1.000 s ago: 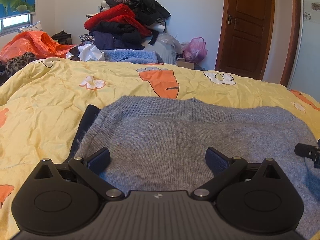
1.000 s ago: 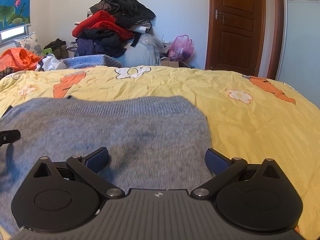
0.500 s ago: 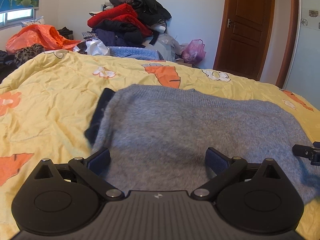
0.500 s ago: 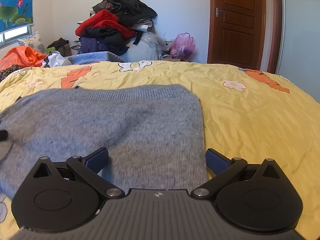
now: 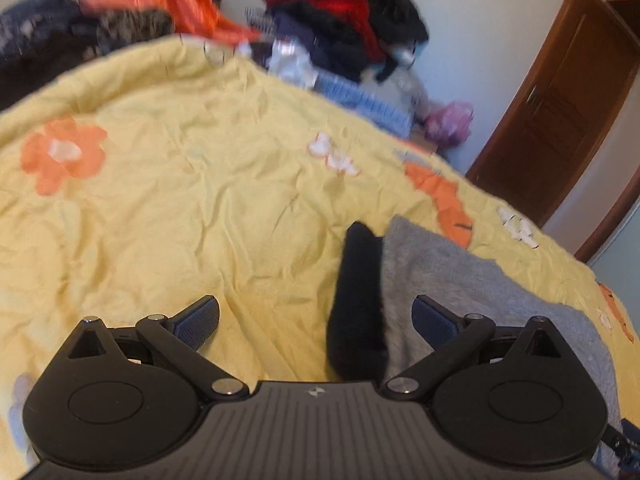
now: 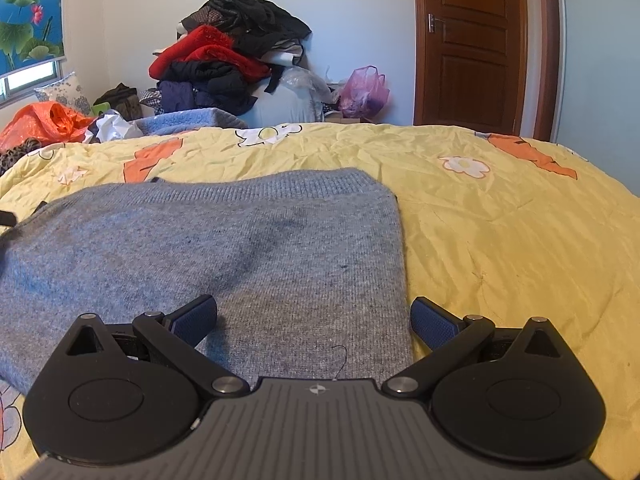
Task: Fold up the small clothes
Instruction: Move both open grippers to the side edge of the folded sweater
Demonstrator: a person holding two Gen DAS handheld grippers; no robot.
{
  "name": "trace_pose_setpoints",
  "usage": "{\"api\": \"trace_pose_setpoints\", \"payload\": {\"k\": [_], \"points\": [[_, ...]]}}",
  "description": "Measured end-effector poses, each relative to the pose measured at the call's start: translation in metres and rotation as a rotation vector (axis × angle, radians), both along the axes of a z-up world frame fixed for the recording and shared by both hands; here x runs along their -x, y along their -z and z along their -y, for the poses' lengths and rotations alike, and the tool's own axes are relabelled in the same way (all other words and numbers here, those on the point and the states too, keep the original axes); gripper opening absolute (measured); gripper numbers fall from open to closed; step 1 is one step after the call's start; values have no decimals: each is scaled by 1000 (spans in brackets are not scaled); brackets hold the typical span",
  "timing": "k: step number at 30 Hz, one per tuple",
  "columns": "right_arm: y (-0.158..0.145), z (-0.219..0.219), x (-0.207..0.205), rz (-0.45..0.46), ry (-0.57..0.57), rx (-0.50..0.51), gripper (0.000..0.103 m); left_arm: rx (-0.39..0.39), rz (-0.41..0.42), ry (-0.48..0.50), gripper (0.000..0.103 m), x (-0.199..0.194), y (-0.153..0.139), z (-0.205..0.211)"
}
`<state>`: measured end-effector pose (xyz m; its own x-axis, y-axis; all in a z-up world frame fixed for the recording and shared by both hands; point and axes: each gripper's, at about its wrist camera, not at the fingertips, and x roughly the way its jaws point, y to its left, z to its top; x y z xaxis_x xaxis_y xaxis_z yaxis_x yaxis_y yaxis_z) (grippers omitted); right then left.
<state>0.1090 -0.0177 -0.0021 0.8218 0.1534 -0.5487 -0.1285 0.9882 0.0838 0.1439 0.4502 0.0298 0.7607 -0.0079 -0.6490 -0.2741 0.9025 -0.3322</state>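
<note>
A grey knitted sweater lies flat on the yellow quilt. In the left wrist view the grey sweater fills the lower right, and a black strip of cloth sticks out along its left edge. My left gripper is open above that left edge, holding nothing. My right gripper is open over the sweater's near right corner, also holding nothing. The left gripper's tip shows at the far left edge of the right wrist view.
A heap of red, black and dark clothes stands against the far wall beyond the bed. An orange plastic bag and a pink bag lie near it. A brown wooden door stands shut at the right.
My left gripper has swung left and tilted, from over the sweater's middle to its left edge with the black strip. My right gripper has pulled back slightly toward the near right corner.
</note>
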Motion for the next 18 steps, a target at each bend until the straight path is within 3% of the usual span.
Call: {"api": "trace_pose_setpoints", "payload": {"k": [2, 8, 11, 18], "points": [[0, 0, 0, -1, -4, -1, 103, 42, -9, 21, 103, -15, 4, -6], [-1, -4, 4, 13, -22, 10, 103, -19, -60, 53, 103, -46, 5, -7], [-4, -5, 11, 22, -33, 25, 103, -6, -87, 103, 103, -56, 3, -2], [-8, 58, 23, 35, 42, 36, 103, 37, -95, 145, 103, -37, 2, 4]]}}
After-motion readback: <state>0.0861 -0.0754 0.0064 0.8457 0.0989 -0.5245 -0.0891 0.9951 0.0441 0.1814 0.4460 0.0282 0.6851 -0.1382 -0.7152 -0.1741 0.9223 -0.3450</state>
